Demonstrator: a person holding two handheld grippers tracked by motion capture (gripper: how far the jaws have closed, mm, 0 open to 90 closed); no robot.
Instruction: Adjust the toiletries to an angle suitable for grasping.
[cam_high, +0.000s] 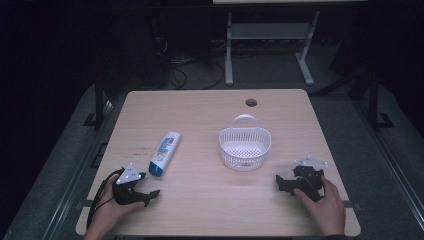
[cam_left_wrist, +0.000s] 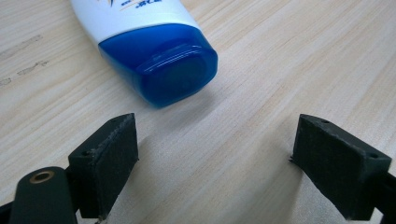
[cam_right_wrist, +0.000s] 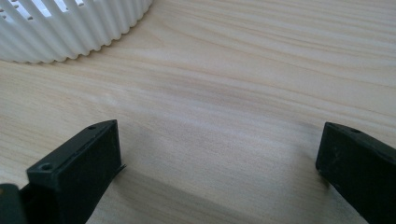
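Observation:
A white bottle with a blue cap (cam_high: 164, 153) lies on its side at the table's left. Its blue cap (cam_left_wrist: 163, 65) points toward my left gripper (cam_high: 150, 195), which rests near the front left edge. The left gripper (cam_left_wrist: 212, 163) is open, with bare wood between its jaws and the cap just beyond them. A white slotted basket with a handle (cam_high: 245, 147) stands right of centre. My right gripper (cam_high: 282, 184) rests at the front right, open and empty. Its jaws point at the basket's ribbed wall (cam_right_wrist: 70, 28), a short way off; the right gripper (cam_right_wrist: 219, 168) sits on the wood.
The wooden table (cam_high: 210, 115) has a round cable hole (cam_high: 251, 102) near its far edge. Beyond the table stand a white desk frame (cam_high: 270, 40) and loose cables on a dark floor. A hand holds each gripper at the front edge.

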